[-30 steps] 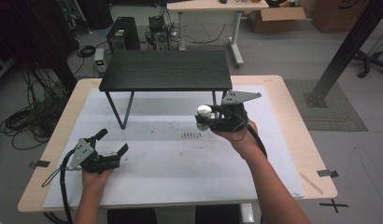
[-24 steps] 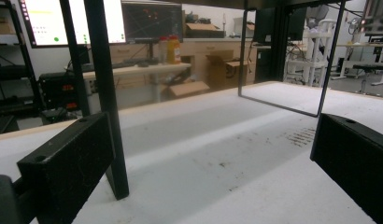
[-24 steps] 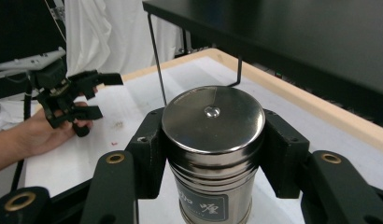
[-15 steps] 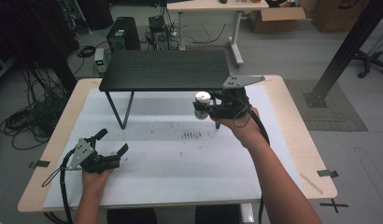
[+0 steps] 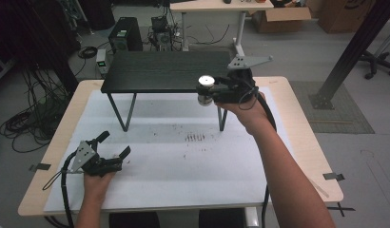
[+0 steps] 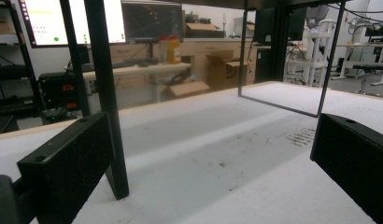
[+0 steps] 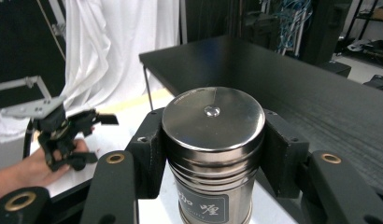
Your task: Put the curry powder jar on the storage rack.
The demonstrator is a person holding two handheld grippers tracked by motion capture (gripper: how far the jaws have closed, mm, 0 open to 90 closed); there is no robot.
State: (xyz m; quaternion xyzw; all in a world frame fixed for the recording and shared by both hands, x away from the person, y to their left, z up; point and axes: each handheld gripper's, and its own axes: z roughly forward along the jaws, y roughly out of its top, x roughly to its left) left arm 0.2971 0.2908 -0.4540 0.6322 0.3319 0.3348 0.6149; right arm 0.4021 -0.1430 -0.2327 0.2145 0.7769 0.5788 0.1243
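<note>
Grippers: two, one per hand, both black two-jaw units with a grey three-cornered plate on top.
Right gripper (image 5: 206, 92): held up at the near right edge of the black shelf; jaws clamped on the tin, one pad on each side of its body (image 7: 213, 154).
Tin: one round polished steel tin with a flat lid (image 7: 213, 140), upright, small dimple at lid centre, dark label with light characters low on the body. In the high view the tin (image 5: 205, 88) sits at the shelf's front edge, level with its top, clear of the white mat.
Left gripper (image 5: 114, 145): resting low on the near left of the mat, held by the left hand (image 5: 97, 178); jaws wide apart, nothing between them (image 6: 213, 154).
Shelf: one low black rectangular wood-grain shelf on thin black metal legs (image 5: 169, 71), standing on the far half of the table. Its top is bare.
Table: one light wooden table (image 5: 297, 128) covered by one white mat (image 5: 183, 175); a patch of dark speckles near mat centre.
Arms: two bare forearms enter from the bottom edge; the right reaches forward to the shelf.
</note>
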